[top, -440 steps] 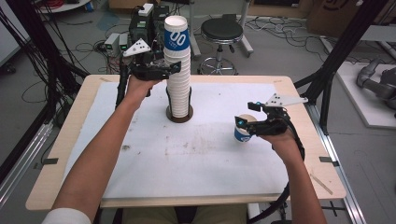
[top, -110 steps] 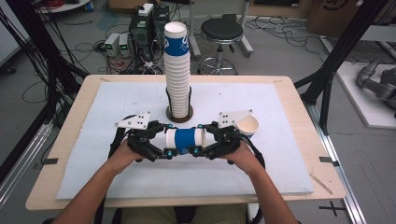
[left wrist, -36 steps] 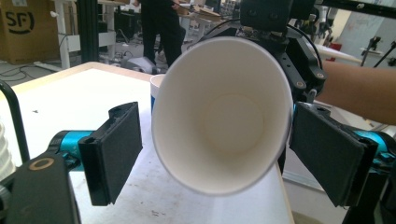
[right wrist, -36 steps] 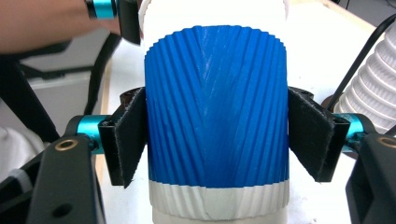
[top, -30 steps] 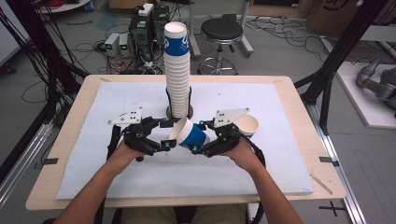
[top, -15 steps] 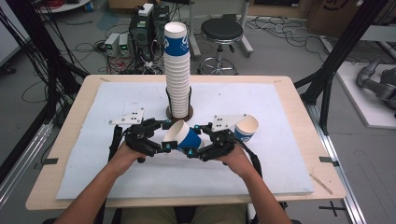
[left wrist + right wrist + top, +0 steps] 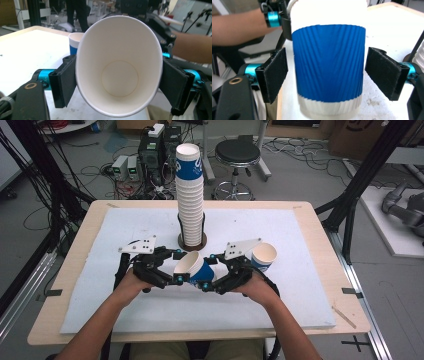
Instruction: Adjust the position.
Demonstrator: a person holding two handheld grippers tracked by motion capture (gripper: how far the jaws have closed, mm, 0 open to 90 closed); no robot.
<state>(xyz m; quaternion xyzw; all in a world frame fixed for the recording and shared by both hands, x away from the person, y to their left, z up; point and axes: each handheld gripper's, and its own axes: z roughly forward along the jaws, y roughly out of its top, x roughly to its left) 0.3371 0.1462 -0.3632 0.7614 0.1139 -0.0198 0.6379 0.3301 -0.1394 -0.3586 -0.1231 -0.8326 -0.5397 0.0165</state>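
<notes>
Blue-and-white paper cup [image 7: 194,268] held on its side just above the white mat [image 7: 300,240], near the front of the table and in front of the tall cup stack [image 7: 190,195]. Long axis running across from hand to hand: open mouth toward the left gripper [image 7: 167,271], base toward the right gripper [image 7: 216,279]. Left pads [image 7: 63,81] pressed on both sides of the rim, jaws just closing in, mouth squeezed to an oval in the left gripper view. Right pads [image 7: 273,75] standing clear of the blue sleeve on either side, small gaps showing, jaws just spread apart; nothing gripped there, though the cup's base end sits between them. So the cup hangs from the left side alone. Second cup [image 7: 263,256] upright on the mat just beyond the right gripper. Likely next: draw the right away along that axis, base end first, without nudging the upright cup close behind it.
</notes>
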